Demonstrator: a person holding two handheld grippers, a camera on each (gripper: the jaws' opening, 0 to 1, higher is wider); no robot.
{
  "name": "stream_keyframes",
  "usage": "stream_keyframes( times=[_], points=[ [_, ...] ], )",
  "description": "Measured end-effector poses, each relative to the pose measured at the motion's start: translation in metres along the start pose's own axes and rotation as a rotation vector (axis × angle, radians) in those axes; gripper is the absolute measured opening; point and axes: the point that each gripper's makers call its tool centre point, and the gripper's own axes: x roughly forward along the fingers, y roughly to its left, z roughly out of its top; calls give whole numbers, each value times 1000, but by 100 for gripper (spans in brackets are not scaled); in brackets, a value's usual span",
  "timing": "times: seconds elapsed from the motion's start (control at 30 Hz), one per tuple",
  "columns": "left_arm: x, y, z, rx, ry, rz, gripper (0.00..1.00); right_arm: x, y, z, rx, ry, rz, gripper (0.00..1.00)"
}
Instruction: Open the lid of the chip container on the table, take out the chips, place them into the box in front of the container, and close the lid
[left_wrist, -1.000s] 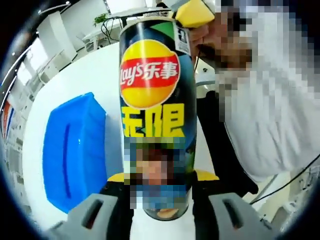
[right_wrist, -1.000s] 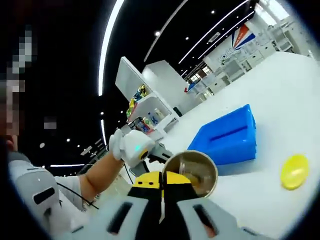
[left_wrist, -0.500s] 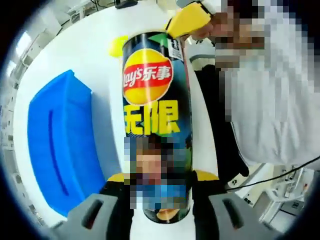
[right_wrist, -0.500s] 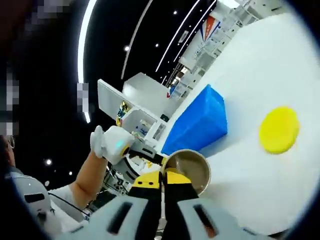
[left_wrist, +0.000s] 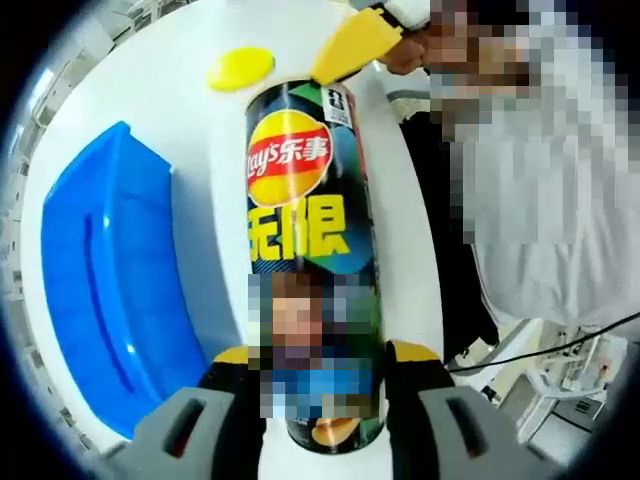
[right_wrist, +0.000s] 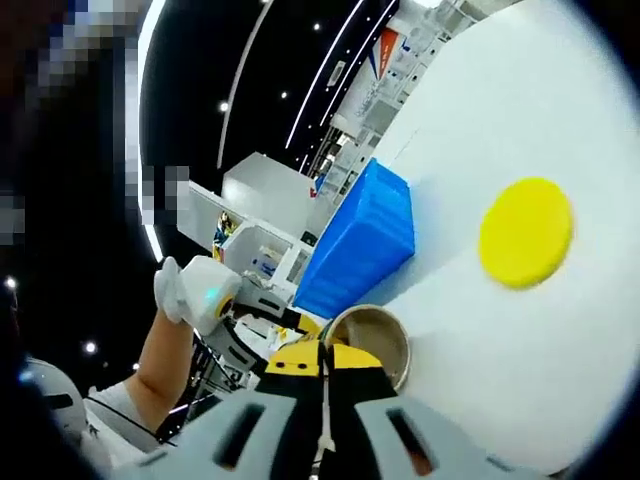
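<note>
Gripping chip container (left_wrist: 308, 260) (contents seemingly hidden).

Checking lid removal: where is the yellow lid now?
The yellow lid lies flat on the white table, apart from the chip can, beyond its open mouth and beside the blue box.

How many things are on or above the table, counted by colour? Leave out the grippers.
Yellow: 1, the lid
Blue: 1, the box
Dark, printed: 1, the chip can
Total: 3
</note>
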Motion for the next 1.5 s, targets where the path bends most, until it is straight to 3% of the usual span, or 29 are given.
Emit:
stream_keyframes(
  times=[0.13, 0.27, 0.3, 0.33, 0.43, 0.53, 0.63, 0.8, 0.97, 1.03, 1.1, 1.13, 1.43, 1.5],
  points=[
    [0, -1, 0, 47, -29, 2, 49, 1, 0, 2, -4, -5, -8, 0],
    [-11, -1, -1, 39, -65, 26, 49, 4, 0, 6, -30, -11, -21, 0],
    [-15, -1, 3, 33, -99, 33, 48, 5, 0, 7, -35, -9, -23, 0],
    [-23, 5, 9, 27, -149, 74, 49, 6, -1, 8, -34, -9, -26, 0],
    [-37, 10, 19, 27, -193, 145, 51, 7, -3, 9, -30, -6, -29, 0],
    [-44, 9, 25, 63, -235, 208, 59, 8, -4, 10, -21, -2, -26, 0],
    [-42, 6, 27, 56, -211, 249, 51, 9, -5, 12, -8, -6, -27, 0],
    [-30, -4, 33, 43, -222, 212, 58, 11, -5, 13, -10, -5, -30, 0],
    [-18, 4, 26, 46, -196, 239, 52, 11, -7, 15, -6, -9, -37, 0],
    [-11, 2, 25, 44, -194, 221, 51, 11, -7, 15, 47, -12, -21, 0],
    [-7, 8, 19, 76, -155, 251, 47, 12, -8, 15, 51, -7, -11, 1],
    [-5, 6, 20, 65, -164, 237, 47, 12, -8, 14, 55, -4, -10, 1],
    [-7, 11, 18, 57, -174, 223, 47, 12, -7, 15, 36, -5, 0, 1],
    [-7, 12, 18, 55, -173, 224, 47, 12, -6, 16, -43, -18, 8, 2]
  ],
)
